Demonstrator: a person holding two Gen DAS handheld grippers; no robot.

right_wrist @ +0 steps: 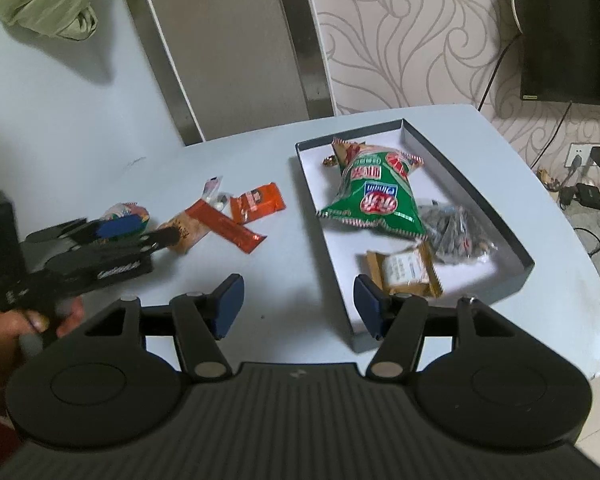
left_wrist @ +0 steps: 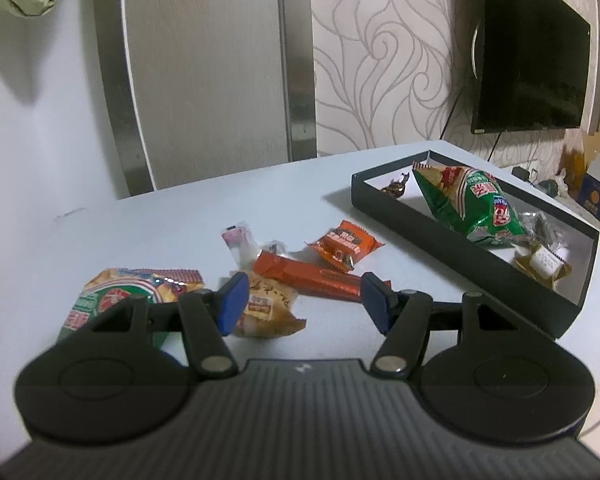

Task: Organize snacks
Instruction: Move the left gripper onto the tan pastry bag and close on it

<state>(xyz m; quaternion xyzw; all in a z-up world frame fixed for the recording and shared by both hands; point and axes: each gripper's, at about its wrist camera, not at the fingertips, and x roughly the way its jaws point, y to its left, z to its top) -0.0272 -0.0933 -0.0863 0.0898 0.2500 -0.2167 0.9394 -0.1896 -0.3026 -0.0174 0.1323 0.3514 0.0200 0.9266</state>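
A person's two hand-held grippers work over a pale table (right_wrist: 100,128) where snacks are being sorted into a shallow dark-walled box (right_wrist: 476,196) on the right. Already lying in the box are a green chip bag (right_wrist: 374,200), a clear packet of dark snacks (right_wrist: 456,232) and a tan wrapped pastry (right_wrist: 404,272) at its near end, plus a small brown candy (left_wrist: 396,188) at the far end.

Still loose on the table, left of the box: a second green-and-red chip bag (left_wrist: 112,296) at the near left, a tan pastry packet (left_wrist: 266,308), a long orange bar (left_wrist: 316,276), a small orange packet (left_wrist: 344,244) and a small clear-and-pink sachet (left_wrist: 238,240) farthest away.

The left gripper (left_wrist: 304,300), its jaws released and empty, hangs low over the loose pile, its left pad overlapping the pastry packet in the wrist view and its right pad just past the orange bar's near end. The right gripper (right_wrist: 298,306), likewise apart and holding nothing, sits by the box's near left corner, one pad over the table, the other over the box.

The next pick looks to be the pastry packet or the bar. Done well, the left jaws should straddle one wrapper only, settling to the tabletop before closing, since the two overlap and a careless pinch could drag both.
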